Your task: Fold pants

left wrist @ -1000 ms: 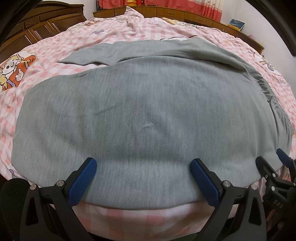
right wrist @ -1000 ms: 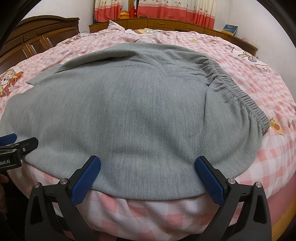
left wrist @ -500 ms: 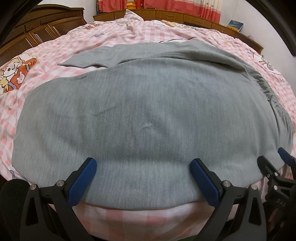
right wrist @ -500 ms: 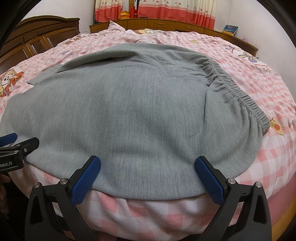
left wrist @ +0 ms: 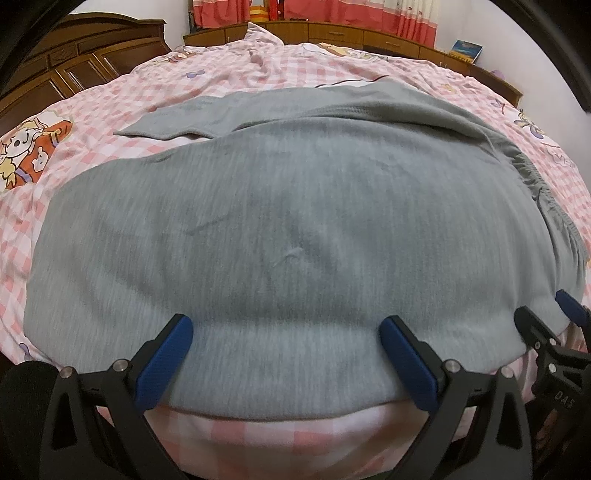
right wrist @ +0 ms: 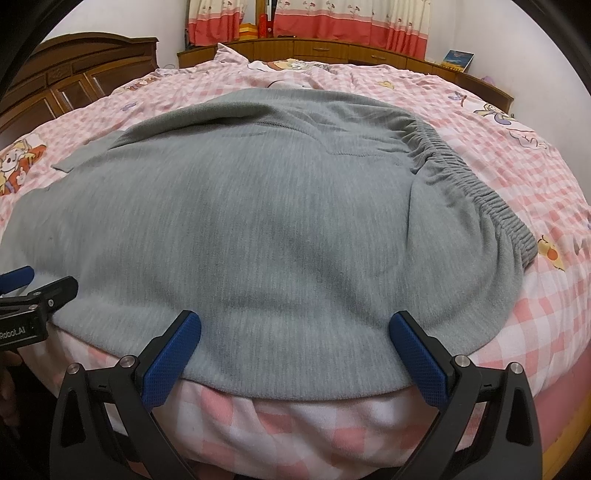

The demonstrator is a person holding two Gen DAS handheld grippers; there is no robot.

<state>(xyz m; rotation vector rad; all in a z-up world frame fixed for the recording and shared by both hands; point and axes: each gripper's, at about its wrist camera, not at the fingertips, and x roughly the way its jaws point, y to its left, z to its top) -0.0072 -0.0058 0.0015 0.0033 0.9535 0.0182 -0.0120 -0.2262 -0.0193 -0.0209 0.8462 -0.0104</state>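
Pink checked bedding [right wrist: 517, 177] carries the grey pants [right wrist: 258, 221], spread flat just ahead of both claws. Left gripper [left wrist: 286, 354] and right gripper [right wrist: 295, 354] gape wide at the near hem, seemingly resting on it.

A home bedroom; a bed [right wrist: 517, 177] spread with a pink checked cover printed with cartoon figures fills most of both views; a dark carved wooden wardrobe [right wrist: 74, 77] stands to the left; a low wooden cabinet [right wrist: 332, 48] runs along the far wall beneath red and cream curtains [right wrist: 332, 16].
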